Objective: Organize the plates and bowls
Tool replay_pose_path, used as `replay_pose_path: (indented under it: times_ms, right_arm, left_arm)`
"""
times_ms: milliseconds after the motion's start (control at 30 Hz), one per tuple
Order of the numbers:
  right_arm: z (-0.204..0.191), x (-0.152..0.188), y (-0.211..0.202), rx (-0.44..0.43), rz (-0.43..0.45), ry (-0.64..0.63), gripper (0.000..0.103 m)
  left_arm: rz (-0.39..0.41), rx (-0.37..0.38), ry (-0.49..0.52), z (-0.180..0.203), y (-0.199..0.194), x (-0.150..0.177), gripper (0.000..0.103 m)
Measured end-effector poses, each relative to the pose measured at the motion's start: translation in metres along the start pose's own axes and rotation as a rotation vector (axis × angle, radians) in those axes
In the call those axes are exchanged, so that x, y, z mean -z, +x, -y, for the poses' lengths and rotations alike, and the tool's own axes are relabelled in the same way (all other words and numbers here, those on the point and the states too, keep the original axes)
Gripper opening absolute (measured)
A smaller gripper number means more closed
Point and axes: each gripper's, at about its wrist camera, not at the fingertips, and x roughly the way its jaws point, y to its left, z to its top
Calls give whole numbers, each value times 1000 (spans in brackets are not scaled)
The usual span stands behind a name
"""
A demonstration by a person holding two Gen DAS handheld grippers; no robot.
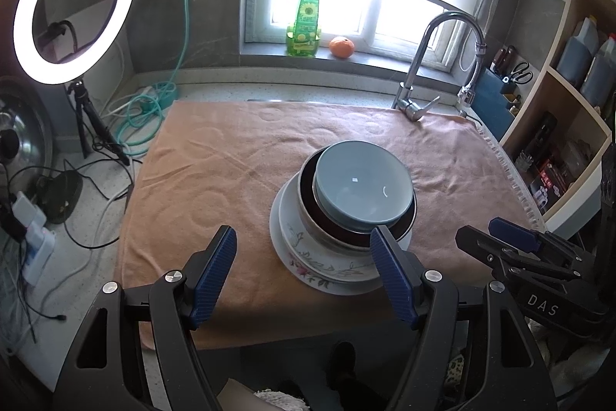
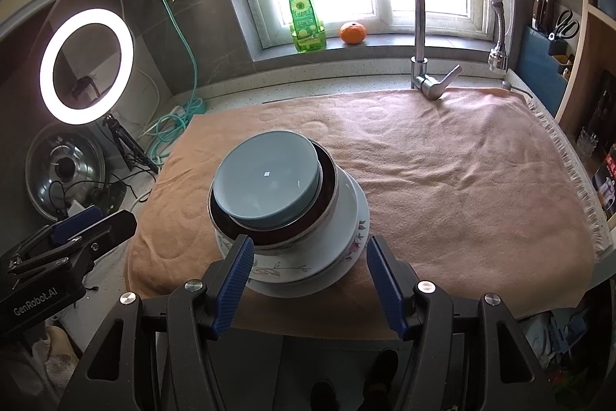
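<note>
A: Left wrist view: left tool (image 1: 304,243) spread, nothing between its blue pads, hanging just short of the stack. Blue bowl (image 1: 364,185) sits in dark bowl (image 1: 400,230), on floral plates (image 1: 319,262), on the towel (image 1: 215,172) covering the surface.

B: Right wrist view: right tool (image 2: 308,253) also spread and empty, near the plates' rim. Stack looks complete; judged the closing step. Next move, if any, needs a level two-sided lift.
</note>
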Motion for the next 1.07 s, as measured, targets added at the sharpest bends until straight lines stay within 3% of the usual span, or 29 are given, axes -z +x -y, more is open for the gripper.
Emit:
replay_pose_path:
  times_ms: [1067]
  right_arm:
    - [1, -12, 13, 3, -14, -2, 57]
  left_arm:
    - [-9, 7, 2, -4, 17, -13, 72]
